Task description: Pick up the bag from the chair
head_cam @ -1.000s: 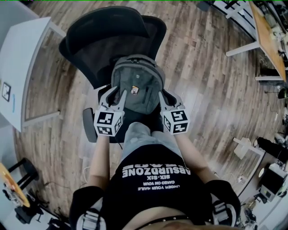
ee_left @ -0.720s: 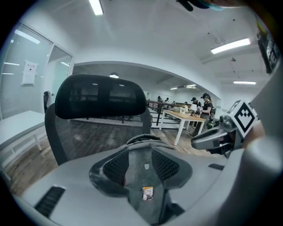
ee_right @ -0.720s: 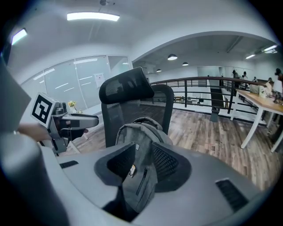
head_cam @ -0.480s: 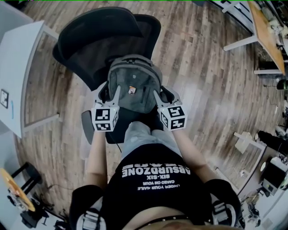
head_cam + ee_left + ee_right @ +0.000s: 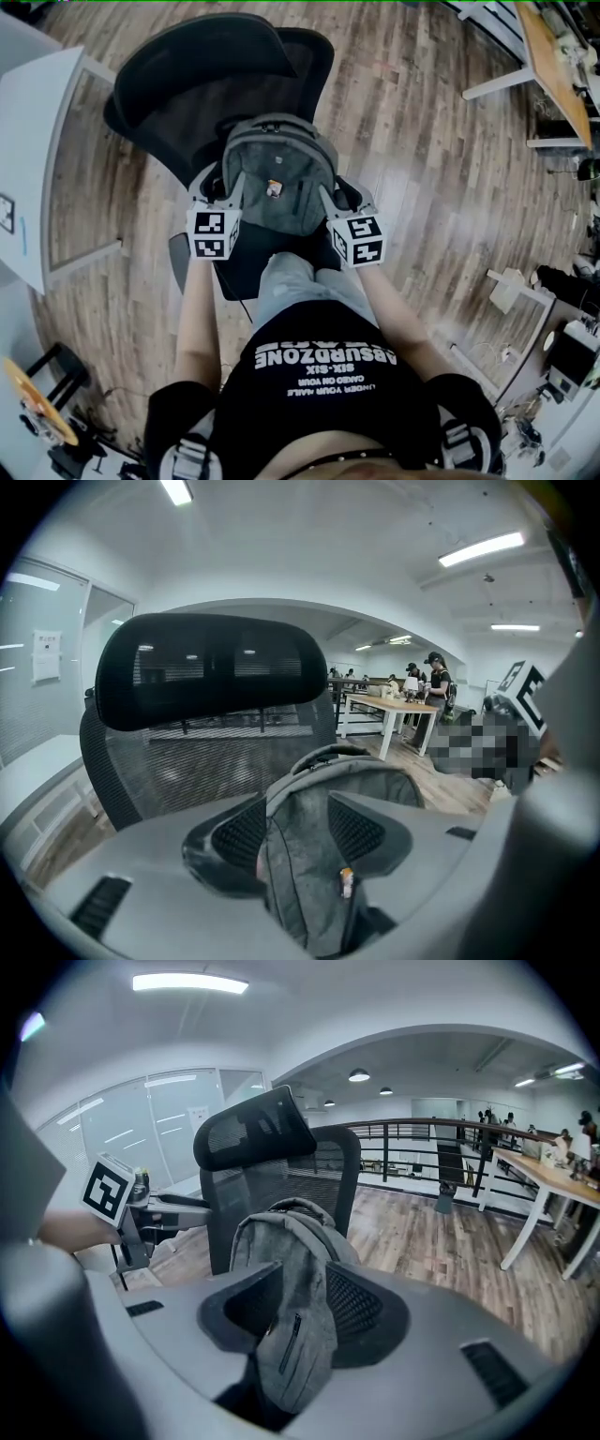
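A grey backpack point(image 5: 277, 169) stands upright on the seat of a black mesh office chair point(image 5: 216, 75), leaning on its backrest. My left gripper point(image 5: 217, 187) is at the bag's left side, my right gripper point(image 5: 339, 197) at its right side. Both are open. In the left gripper view the backpack point(image 5: 319, 855) fills the gap between the spread jaws of the left gripper point(image 5: 298, 832), below the chair's headrest point(image 5: 206, 672). The right gripper view shows the backpack point(image 5: 295, 1269) between the jaws of the right gripper point(image 5: 298, 1307). Whether the pads touch the fabric is unclear.
The person's knee point(image 5: 291, 277) is close against the seat's front edge. A white desk point(image 5: 37, 141) stands to the left, a wooden-topped desk point(image 5: 558, 66) at the far right. Wood floor surrounds the chair. People stand far off by a table point(image 5: 389, 710).
Both grippers have moved forward along the bag's sides, from its lower front corners to its flanks. The bag and chair have not moved.
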`<state>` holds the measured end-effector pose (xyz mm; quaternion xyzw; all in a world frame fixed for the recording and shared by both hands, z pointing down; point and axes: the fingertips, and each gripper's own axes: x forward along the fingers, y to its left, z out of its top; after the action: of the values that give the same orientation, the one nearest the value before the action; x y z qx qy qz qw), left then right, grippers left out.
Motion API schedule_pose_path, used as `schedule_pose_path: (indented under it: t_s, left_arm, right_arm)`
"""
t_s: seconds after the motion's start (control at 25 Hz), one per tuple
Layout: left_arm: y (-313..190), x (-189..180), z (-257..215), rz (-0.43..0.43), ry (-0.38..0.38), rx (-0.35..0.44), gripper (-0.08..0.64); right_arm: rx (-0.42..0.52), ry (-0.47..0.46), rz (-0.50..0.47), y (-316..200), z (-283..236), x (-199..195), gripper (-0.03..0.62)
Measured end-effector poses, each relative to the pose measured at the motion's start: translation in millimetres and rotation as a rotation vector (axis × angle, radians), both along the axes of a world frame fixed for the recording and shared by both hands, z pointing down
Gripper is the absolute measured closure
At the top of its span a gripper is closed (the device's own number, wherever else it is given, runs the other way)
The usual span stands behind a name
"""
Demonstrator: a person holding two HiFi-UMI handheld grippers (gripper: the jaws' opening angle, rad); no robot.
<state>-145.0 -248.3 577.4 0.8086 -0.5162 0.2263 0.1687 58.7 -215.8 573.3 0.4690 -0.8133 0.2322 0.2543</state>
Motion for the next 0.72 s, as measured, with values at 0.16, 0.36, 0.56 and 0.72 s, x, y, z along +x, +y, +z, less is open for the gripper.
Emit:
schedule_pose_path:
  t_s: [0.16, 0.36, 0.56, 0.72]
  left_arm:
    - [-6, -2, 15, 0.024, -0.007, -0.037, 0.368]
    - [-16, 3, 29, 0.062, -0.044, -0.053, 0.368]
    - [-25, 6, 40, 0.084, -0.077, -0.064, 0.368]
    - [-35, 5, 44, 0.112, -0.119, -0.058, 0.368]
  right_arm:
    - [-0.001, 0.013, 0.006, -4, 4, 3, 0.446]
    - [-0.011, 0.032, 0.015, -7, 10, 8, 0.446]
    - [-0.010, 0.041, 0.013, -10, 12, 9, 0.446]
    - [-0.015, 0.053, 0.009, -12, 15, 9, 0.446]
